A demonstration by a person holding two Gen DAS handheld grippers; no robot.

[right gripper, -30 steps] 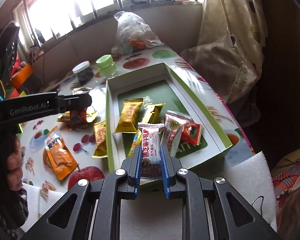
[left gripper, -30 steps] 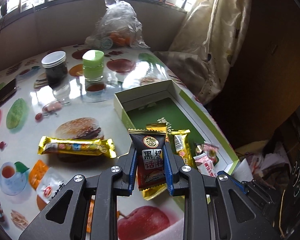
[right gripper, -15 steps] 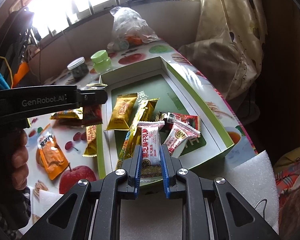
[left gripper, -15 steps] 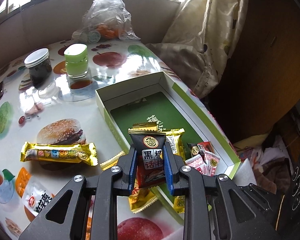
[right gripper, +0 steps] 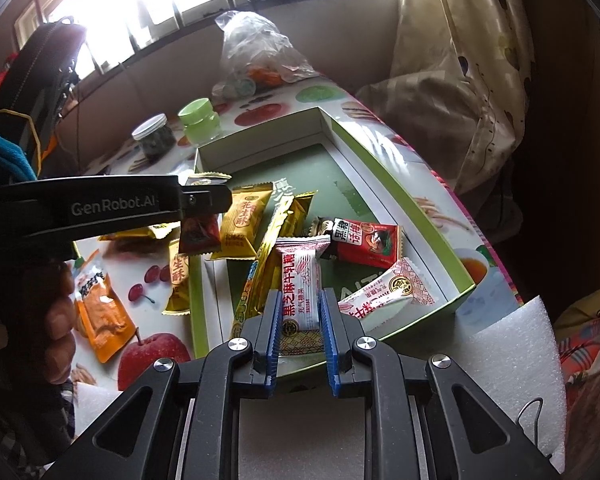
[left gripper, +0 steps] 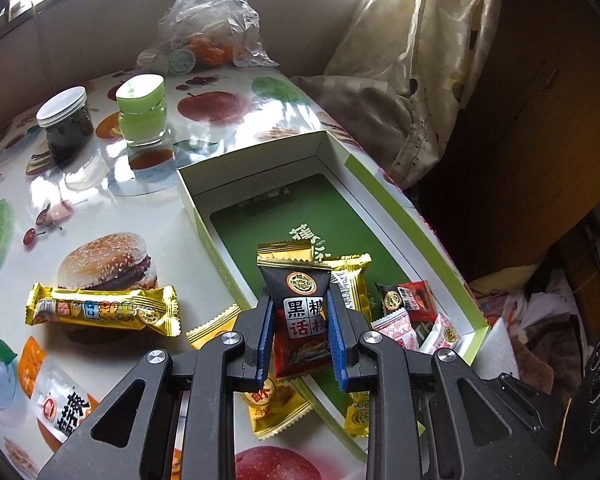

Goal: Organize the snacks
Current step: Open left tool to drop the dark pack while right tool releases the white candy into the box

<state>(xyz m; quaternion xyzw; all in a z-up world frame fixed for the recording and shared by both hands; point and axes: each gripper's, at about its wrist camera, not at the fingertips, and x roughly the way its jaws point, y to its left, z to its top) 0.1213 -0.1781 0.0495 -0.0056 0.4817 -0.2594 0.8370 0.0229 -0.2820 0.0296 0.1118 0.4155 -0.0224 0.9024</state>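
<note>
Both fingers pinch the plum packet.

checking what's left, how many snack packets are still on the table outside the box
3: gold bar by the burger print, orange pouch near the apple, gold packet beside the box. Others may be hidden.

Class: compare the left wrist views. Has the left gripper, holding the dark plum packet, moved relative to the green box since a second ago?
Yes. The left gripper with the dark plum packet has moved toward the green box, from beside its near wall to over its floor.

Left hand-held gripper clamped, right hand-held gripper clamped, both angled down.
</note>
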